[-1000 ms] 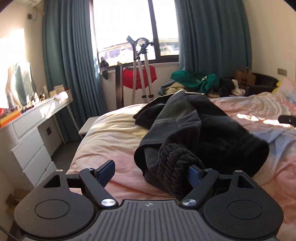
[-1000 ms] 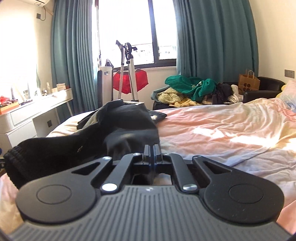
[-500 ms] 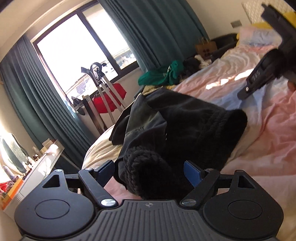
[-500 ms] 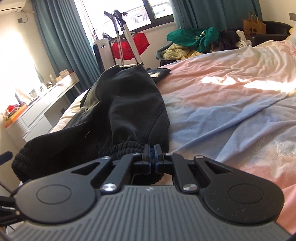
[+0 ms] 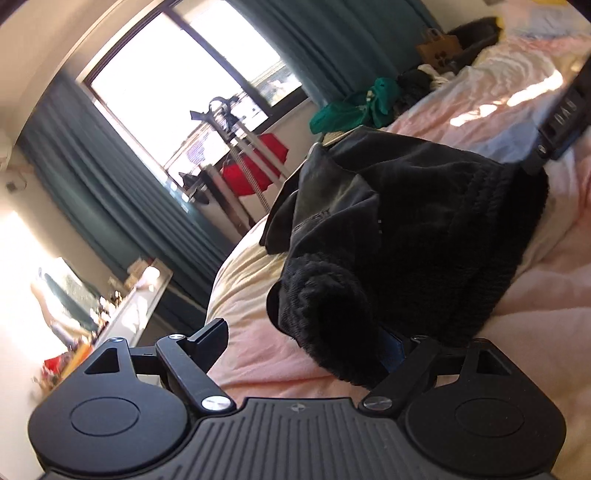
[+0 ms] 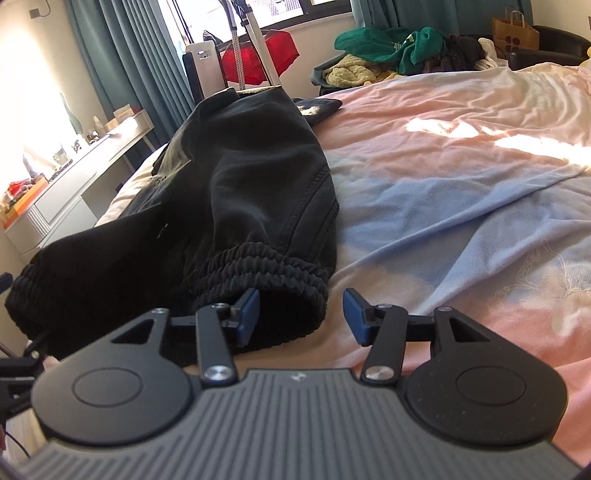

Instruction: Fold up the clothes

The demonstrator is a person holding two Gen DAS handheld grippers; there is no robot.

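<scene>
Right hand-held gripper (image 6: 301, 314) now spread wide off cuff, left hand-held gripper (image 5: 303, 341) wide, one black garment (image 6: 240, 192), one bed (image 6: 461, 184)

I count one black garment (image 6: 236, 206) lying on one bed (image 6: 461, 192), left of centre. Two hand-held grippers: my left hand-held gripper (image 5: 306, 343) and my right hand-held gripper (image 6: 301, 314). Far off I see one brown paper bag (image 6: 515, 31), one heap of clothes (image 6: 391, 48), one red item (image 6: 266, 57) and one white table (image 6: 74, 173) on the left.
</scene>
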